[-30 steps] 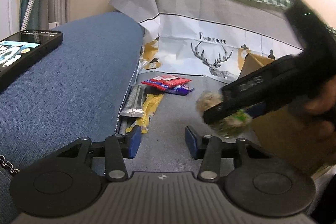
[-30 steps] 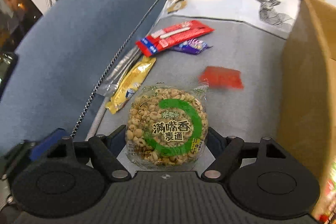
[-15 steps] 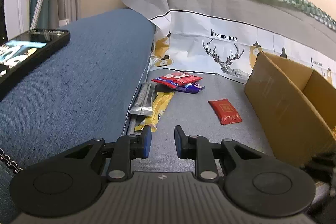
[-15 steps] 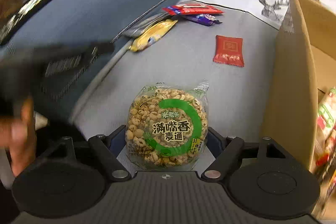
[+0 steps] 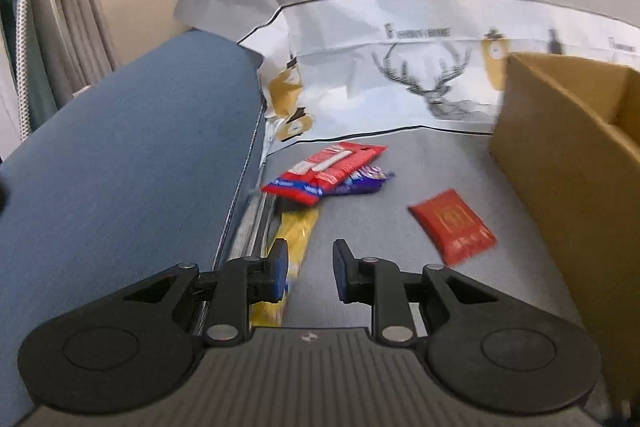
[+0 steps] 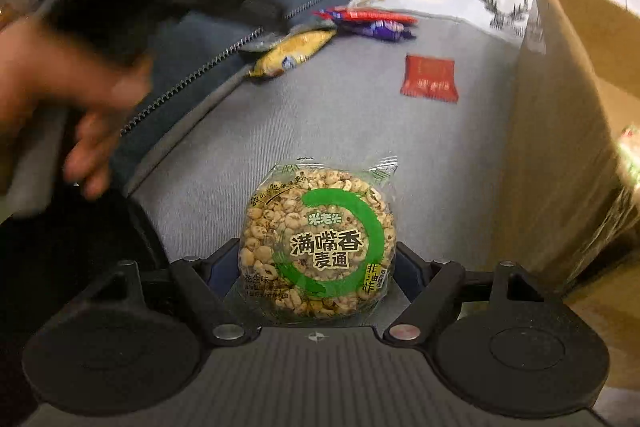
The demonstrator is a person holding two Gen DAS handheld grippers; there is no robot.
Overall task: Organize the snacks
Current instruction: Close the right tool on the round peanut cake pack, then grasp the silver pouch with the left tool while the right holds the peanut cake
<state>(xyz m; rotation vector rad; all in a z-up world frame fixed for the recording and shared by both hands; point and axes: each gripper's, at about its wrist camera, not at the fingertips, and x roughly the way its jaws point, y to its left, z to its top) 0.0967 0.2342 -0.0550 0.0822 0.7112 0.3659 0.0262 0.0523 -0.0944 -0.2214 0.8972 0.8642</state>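
My right gripper [image 6: 318, 259] is shut on a round puffed-grain cake in a clear wrapper with a green ring [image 6: 320, 243], held above the grey seat near the cardboard box [image 6: 560, 115]. My left gripper [image 5: 310, 267] hovers low over the seat, its jaws a narrow gap apart with nothing between them. A yellow packet [image 5: 298, 231] lies under its left finger. Ahead lie a long red packet [image 5: 340, 163] on a purple one [image 5: 366, 183], and a small red sachet [image 5: 452, 227] to the right. The right wrist view shows the sachet [image 6: 430, 79] and the yellow packet [image 6: 292, 53].
A blue sofa cushion [image 5: 120, 167] rises on the left, and a deer-print cloth [image 5: 432, 83] covers the backrest. The cardboard box [image 5: 560, 155] stands on the right with wrapped snacks [image 6: 628, 155] inside. A blurred hand [image 6: 60, 79] crosses the right wrist view's left side.
My left gripper narrowed its jaws and moved forward to the snack pile; the phone left its view. The right gripper carried the cake back, nearer the box, and the hand now looms larger in its view.
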